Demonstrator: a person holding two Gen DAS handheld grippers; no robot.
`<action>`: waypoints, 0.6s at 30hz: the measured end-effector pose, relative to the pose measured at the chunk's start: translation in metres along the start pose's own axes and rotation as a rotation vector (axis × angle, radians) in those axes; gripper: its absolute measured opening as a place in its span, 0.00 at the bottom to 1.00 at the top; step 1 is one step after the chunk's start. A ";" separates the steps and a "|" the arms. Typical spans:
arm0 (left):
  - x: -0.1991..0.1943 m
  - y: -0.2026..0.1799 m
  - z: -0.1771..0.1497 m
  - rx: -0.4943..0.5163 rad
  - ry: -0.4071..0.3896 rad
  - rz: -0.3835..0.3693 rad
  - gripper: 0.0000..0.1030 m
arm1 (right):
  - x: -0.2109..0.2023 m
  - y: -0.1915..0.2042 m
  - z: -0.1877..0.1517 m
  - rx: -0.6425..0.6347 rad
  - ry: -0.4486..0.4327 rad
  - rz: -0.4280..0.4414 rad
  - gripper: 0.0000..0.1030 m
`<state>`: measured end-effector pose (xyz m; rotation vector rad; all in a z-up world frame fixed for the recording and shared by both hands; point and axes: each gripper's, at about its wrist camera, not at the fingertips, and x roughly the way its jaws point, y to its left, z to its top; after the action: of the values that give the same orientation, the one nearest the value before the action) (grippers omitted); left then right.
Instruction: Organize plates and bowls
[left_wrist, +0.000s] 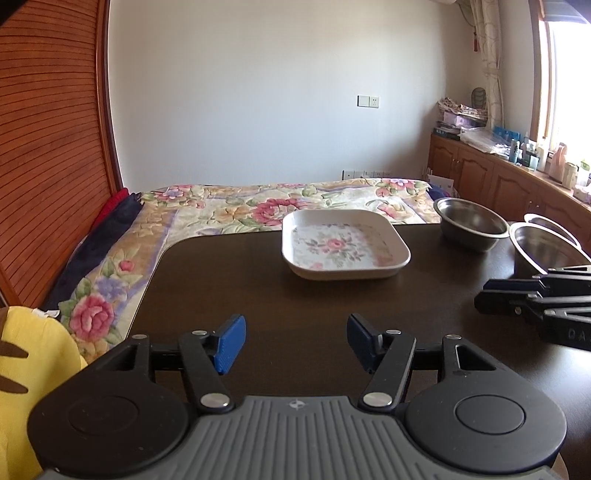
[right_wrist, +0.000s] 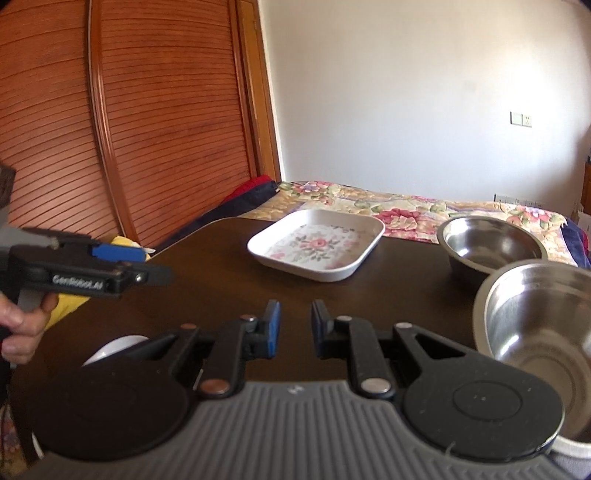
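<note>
A square white plate (left_wrist: 345, 243) (right_wrist: 316, 243) with a flower print sits toward the far side of the dark table (left_wrist: 258, 288) (right_wrist: 207, 295). Two steel bowls stand to its right, one farther (left_wrist: 469, 223) (right_wrist: 491, 243) and one nearer (left_wrist: 546, 247) (right_wrist: 539, 325). My left gripper (left_wrist: 295, 341) (right_wrist: 140, 264) is open over the near left of the table, holding nothing. My right gripper (right_wrist: 295, 328) (left_wrist: 487, 295) hovers beside the nearer bowl, its jaws a small gap apart and empty. A white round object (right_wrist: 114, 349) shows partly behind the right gripper's body.
A bed with a floral quilt (left_wrist: 258, 206) (right_wrist: 406, 206) lies just beyond the table's far edge. A yellow plush (left_wrist: 29, 369) sits at the near left. A slatted wooden wardrobe (right_wrist: 129, 129) stands on the left, cabinets (left_wrist: 498, 177) on the right. A hand (right_wrist: 22, 325) holds the left gripper.
</note>
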<state>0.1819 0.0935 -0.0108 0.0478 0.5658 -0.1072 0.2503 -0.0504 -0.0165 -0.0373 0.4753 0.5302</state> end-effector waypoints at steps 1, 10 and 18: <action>0.002 0.001 0.002 0.001 0.000 -0.004 0.63 | 0.001 0.001 0.001 -0.008 -0.002 -0.001 0.19; 0.025 0.006 0.011 0.032 -0.001 -0.013 0.63 | 0.014 0.001 0.012 -0.034 0.036 -0.021 0.21; 0.047 0.005 0.023 0.087 -0.010 -0.031 0.63 | 0.029 -0.001 0.029 -0.085 0.081 -0.059 0.21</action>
<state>0.2340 0.0923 -0.0167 0.1233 0.5519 -0.1621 0.2849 -0.0334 -0.0035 -0.1538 0.5292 0.4922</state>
